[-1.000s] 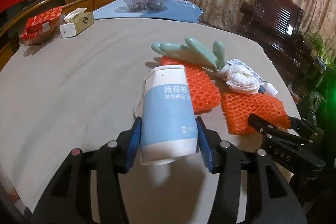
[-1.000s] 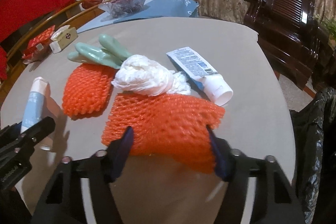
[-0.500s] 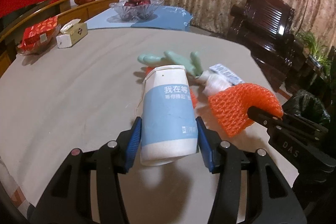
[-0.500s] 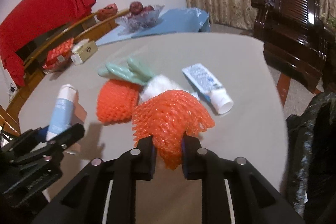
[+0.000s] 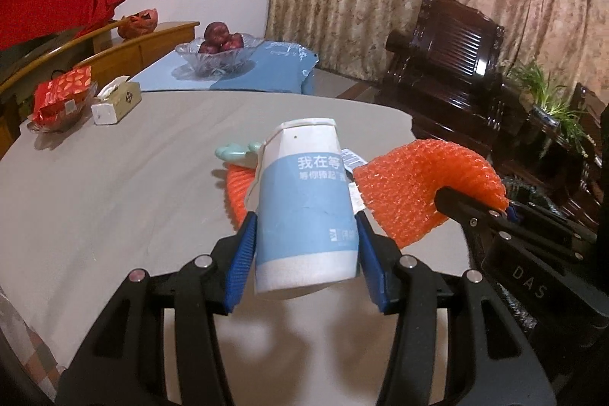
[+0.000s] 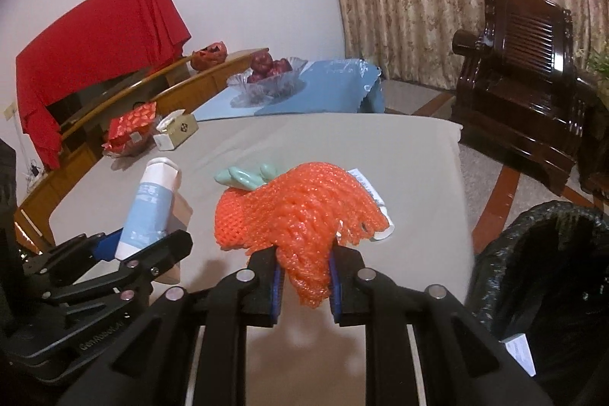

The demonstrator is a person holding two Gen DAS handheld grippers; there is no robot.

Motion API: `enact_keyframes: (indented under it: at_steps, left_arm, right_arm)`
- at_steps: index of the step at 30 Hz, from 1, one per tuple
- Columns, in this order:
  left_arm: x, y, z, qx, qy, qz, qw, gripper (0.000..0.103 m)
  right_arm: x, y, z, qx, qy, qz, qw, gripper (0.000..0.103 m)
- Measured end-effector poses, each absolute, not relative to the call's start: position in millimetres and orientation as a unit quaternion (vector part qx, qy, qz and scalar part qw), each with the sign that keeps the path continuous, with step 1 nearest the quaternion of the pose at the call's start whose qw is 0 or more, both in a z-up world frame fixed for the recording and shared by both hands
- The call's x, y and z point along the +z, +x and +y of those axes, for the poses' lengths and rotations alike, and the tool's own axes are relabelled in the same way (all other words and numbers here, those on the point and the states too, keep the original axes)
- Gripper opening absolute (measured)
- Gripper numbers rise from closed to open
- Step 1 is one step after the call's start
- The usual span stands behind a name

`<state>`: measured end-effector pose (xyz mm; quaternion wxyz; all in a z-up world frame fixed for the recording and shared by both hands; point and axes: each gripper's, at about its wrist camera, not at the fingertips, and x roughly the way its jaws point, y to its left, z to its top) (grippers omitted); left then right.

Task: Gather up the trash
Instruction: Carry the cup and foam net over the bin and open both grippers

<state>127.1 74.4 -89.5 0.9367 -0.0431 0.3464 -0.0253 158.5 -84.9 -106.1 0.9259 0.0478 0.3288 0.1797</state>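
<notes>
My left gripper (image 5: 304, 234) is shut on a white and blue paper carton (image 5: 304, 208), held tilted above the grey table (image 5: 114, 177). To its right, my right gripper (image 6: 306, 273) is shut on an orange foam net (image 6: 300, 212), which hangs bunched above the table. That net (image 5: 418, 185) and gripper also show in the left wrist view. A second orange net (image 5: 236, 193), a green glove (image 6: 247, 175) and a white tube (image 6: 371, 189) lie on the table, partly hidden. A black trash bag (image 6: 552, 273) stands open beside the table at the right.
At the table's far left are a tissue box (image 5: 116, 99) and a red packet in a dish (image 5: 61, 94). A glass fruit bowl (image 5: 219, 54) sits on a blue mat behind. A dark wooden chair (image 5: 449, 63) stands beyond the right edge.
My right gripper has shut on the orange net and lifted it off the table. My left gripper has risen with the carton still in it.
</notes>
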Motion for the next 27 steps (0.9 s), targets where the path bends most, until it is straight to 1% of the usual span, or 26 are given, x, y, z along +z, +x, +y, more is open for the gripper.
enact_keyframes:
  at_steps: [14, 27]
  left_arm:
    - [-64, 101, 60, -0.042, -0.04, 0.322, 0.945, 0.049]
    - [-43, 76, 19, -0.08, -0.026, 0.297, 0.951, 0.049]
  right_arm:
    - [-76, 124, -112, 0.167, 0.055, 0.297, 0.939, 0.019]
    - [-51, 88, -155, 0.133, 0.061, 0.264, 0.953, 0.019]
